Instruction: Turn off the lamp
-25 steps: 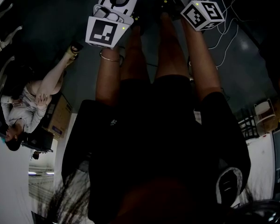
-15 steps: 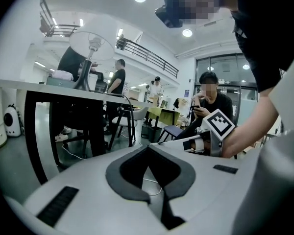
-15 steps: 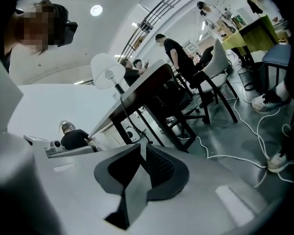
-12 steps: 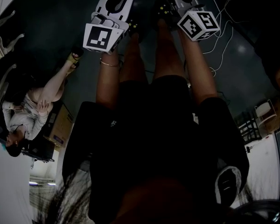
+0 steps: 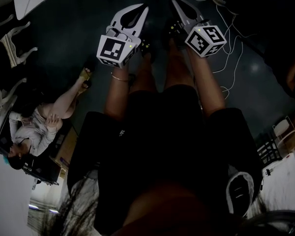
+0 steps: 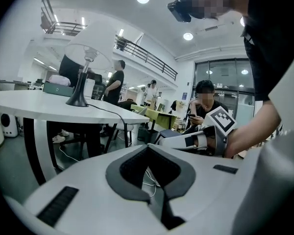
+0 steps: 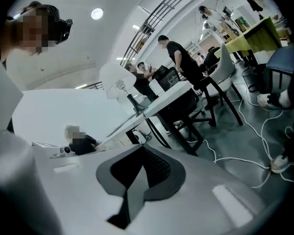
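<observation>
left gripper (image 5: pixel 140 9): on my feed, a white moulded shell that tapers to a point, with a dark teardrop cut-out near the tip.
right gripper (image 5: pixel 175 1): the same white shell and taper.
left cube (image 5: pixel 115 50): white, with a black square pattern printed on each face I can see.
right cube (image 5: pixel 206 39): matching white cube with black squares.
pads (image 6: pixel 130 170): dark grey and finely ribbed, set into the shell.
left inlay (image 6: pixel 59 205): a dark, ribbed rectangle in the shell.
right inlay (image 7: pixel 230 199): a pale rectangle.
top (image 5: pixel 162 132): black, short-sleeved.
bangle (image 5: pixel 119 77): thin, on my operator's left wrist.
head camera (image 6: pixel 179 10): a black unit.
</observation>
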`<state>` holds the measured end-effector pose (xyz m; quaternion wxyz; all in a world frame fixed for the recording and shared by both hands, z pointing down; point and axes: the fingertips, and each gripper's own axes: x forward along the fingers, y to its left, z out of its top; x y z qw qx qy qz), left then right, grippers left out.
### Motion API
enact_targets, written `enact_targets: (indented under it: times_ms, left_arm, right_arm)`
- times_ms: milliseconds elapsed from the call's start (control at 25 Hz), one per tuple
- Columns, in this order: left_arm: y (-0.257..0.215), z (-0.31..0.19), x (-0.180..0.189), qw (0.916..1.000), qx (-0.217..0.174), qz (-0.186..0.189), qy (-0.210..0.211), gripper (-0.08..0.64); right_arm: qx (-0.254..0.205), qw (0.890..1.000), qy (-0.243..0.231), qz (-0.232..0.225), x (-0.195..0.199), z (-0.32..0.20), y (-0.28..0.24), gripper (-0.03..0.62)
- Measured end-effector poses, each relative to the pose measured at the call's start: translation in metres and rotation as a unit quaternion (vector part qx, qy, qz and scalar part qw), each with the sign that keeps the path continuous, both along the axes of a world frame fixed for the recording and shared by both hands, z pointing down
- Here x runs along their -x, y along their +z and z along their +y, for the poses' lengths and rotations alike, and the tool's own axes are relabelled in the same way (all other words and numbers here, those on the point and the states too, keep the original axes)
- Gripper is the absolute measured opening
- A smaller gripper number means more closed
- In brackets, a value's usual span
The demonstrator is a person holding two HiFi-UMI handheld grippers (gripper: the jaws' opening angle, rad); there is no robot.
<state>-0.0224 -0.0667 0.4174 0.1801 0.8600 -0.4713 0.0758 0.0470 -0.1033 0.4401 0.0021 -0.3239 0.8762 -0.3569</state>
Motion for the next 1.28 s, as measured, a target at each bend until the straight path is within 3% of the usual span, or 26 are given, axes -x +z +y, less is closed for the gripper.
enact_targets:
  times_ms: [200, 440, 560, 720, 1280]
  left_arm:
    - [-0.026, 0.006, -0.003, 0.9999, 0.013, -0.003, 0.007, 0.006]
    - [-0.051, 0.004, -0.007, 0.9981, -0.005, -0.045, 0.043, 0.006]
    - [-0.068, 0.004, -0.008, 0.9986, -0.006, -0.032, 0.043, 0.006]
    - [-0.096, 0.004, -0.008, 0.9992, 0.001, 0.032, 0.026, 0.006]
    - [-0.152, 0.012, -0.015, 0.9952, -0.049, 0.021, 0.082, 0.006]
  right_arm:
    - [-0.015, 1.000, -0.001, -0.014, 0.002, 0.009, -0.042, 0.002]
    - [-0.034, 0.999, 0.003, -0.026, 0.007, 0.008, -0.090, 0.002]
    - [-0.044, 0.999, 0.000, -0.032, 0.011, 0.013, -0.111, 0.000]
    - [-0.078, 0.995, -0.039, -0.044, 0.023, 0.032, -0.141, 0.002]
    - [-0.133, 0.989, -0.034, -0.061, 0.036, 0.049, -0.207, 0.002]
